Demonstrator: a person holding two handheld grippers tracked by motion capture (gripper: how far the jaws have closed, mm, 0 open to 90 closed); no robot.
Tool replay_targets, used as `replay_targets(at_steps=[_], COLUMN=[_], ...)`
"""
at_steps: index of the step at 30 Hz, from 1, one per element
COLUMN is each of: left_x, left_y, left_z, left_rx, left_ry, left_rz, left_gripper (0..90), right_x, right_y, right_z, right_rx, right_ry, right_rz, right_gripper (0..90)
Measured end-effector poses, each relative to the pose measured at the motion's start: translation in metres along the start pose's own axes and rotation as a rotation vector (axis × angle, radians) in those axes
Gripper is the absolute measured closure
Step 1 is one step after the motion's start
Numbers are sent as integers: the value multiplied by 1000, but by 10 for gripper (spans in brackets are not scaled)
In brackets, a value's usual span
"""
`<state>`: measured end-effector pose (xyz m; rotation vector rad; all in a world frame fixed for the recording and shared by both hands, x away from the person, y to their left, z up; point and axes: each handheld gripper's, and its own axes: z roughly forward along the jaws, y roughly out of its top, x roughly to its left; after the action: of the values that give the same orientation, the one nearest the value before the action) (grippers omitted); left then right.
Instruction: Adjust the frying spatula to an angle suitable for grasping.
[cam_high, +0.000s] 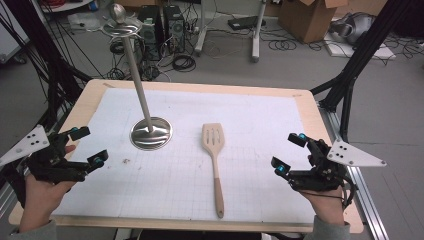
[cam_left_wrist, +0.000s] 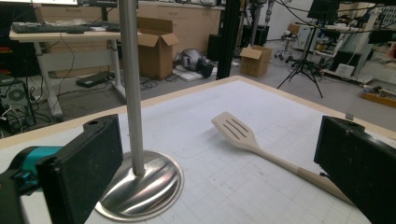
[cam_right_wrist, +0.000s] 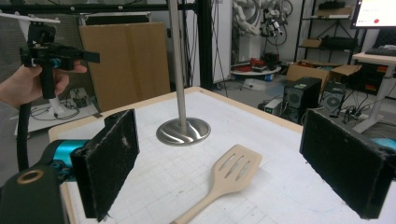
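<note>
While no writing legible, spatula (cam_high: 215, 155), stand (cam_high: 150, 132).

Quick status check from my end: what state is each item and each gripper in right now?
Left gripper: open, holding nothing, above the table's left edge.
Right gripper: open, holding nothing, at the table's right side.
Spatula: lying flat on the gridded mat, slotted blade away from the person, untouched.
Metal stand: upright on its round base, left of the spatula.

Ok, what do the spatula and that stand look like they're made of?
The spatula looks like pale wood or bamboo with a matte finish, though its even colour leaves moulded plastic open. The stand looks like polished metal, likely stainless steel: its round base mirrors the room and its pole has a brushed sheen.
</note>
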<state>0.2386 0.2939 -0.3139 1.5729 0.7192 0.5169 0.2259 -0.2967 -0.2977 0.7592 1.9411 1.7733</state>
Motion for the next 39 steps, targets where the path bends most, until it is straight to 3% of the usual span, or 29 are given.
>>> replay_targets(at_steps=[9, 14, 20, 26, 32, 39], left_x=[-1, -1, -2, -3, -2, -3], left_y=[-3, -3, -3, -2, -3, -3], left_z=[-4, -3, -4, -5, -6, -7], left_rx=[12, 13, 15, 8, 15, 12], left_ry=[11, 10, 6, 3, 7, 11], left_rz=[-4, -2, -1, 1, -1, 2], left_gripper=[17, 17, 17, 17, 17, 17], right_x=[1, 1, 1, 7, 10, 13], right_y=[0, -3, -5, -7, -16, -19], right_z=[8, 15, 19, 30, 49, 58], right_rx=[12, 61, 72, 102, 171, 196], right_ry=[12, 11, 15, 47, 73, 92], right_rz=[-16, -24, -19, -38, -39, -49], right_gripper=[108, 108, 108, 126, 142, 143])
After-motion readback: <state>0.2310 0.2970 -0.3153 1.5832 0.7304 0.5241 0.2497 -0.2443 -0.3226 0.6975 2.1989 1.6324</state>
